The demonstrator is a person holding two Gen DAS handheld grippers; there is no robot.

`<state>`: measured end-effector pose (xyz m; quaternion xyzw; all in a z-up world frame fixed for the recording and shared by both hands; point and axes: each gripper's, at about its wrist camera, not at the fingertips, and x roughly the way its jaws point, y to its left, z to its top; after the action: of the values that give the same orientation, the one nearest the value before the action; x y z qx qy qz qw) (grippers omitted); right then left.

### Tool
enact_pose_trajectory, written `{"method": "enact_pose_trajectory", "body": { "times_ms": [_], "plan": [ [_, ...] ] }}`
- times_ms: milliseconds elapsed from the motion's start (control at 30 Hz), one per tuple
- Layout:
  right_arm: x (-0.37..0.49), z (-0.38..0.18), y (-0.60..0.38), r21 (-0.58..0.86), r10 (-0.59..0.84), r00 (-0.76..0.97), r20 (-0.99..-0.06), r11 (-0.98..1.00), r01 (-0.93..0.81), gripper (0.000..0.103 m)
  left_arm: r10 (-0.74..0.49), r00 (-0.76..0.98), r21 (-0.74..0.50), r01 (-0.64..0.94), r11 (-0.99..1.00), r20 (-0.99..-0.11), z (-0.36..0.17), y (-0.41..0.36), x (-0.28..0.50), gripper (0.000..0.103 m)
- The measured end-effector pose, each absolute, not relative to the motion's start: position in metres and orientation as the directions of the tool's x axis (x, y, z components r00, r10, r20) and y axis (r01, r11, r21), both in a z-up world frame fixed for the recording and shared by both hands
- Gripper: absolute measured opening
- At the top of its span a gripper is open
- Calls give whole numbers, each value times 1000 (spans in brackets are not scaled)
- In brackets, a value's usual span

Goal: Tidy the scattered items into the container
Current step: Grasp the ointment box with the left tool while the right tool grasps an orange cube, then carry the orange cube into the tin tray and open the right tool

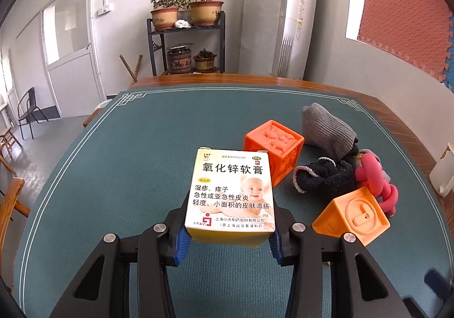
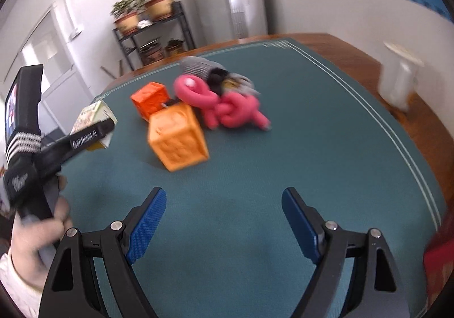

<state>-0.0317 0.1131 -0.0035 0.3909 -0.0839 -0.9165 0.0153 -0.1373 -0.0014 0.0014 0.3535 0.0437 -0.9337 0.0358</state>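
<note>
My left gripper (image 1: 228, 241) is shut on a white and yellow ointment box (image 1: 231, 193) and holds it above the green mat (image 1: 113, 176). The right wrist view shows the box (image 2: 93, 116) too, at the left. Beyond it lie a dark orange cube (image 1: 273, 147), a light orange cube (image 1: 351, 217), a pink knotted toy (image 1: 377, 176), a black sock (image 1: 326, 177) and a grey sock (image 1: 326, 127). My right gripper (image 2: 224, 218) is open and empty over bare mat, short of the light orange cube (image 2: 178, 136) and pink toy (image 2: 224, 105).
A white container (image 2: 400, 76) stands on the wooden table edge at the right, also visible in the left wrist view (image 1: 444, 173). A red object (image 2: 439, 261) sits at the right edge. A plant shelf (image 1: 185, 42) stands behind the table.
</note>
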Motion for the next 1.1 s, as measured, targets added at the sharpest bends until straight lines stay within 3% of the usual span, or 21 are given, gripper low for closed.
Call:
{"method": "enact_pose_trajectory", "body": {
  "times_ms": [300, 467, 533, 733, 1100],
  "plan": [
    [-96, -13, 69, 18, -48, -696, -716, -999, 50, 89, -40, -743, -69, 115, -991, -668, 1, -7, -139, 46],
    [-110, -23, 65, 13, -31, -690, -723, -999, 31, 88, -43, -743, -68, 119, -991, -668, 1, -7, -140, 46],
    [-112, -28, 65, 32, -48, -675, -737, -999, 37, 56, -45, -742, -70, 123, -990, -669, 0, -8, -141, 46],
    [-96, -27, 64, -5, -3, -697, -717, -1000, 10, 56, -47, -739, -61, 119, -991, -672, -2, -6, -140, 46],
    [-28, 1, 101, 85, 27, -762, -647, -991, -107, 56, -30, -765, -57, 88, -995, -644, 8, 3, -130, 46]
  ]
}}
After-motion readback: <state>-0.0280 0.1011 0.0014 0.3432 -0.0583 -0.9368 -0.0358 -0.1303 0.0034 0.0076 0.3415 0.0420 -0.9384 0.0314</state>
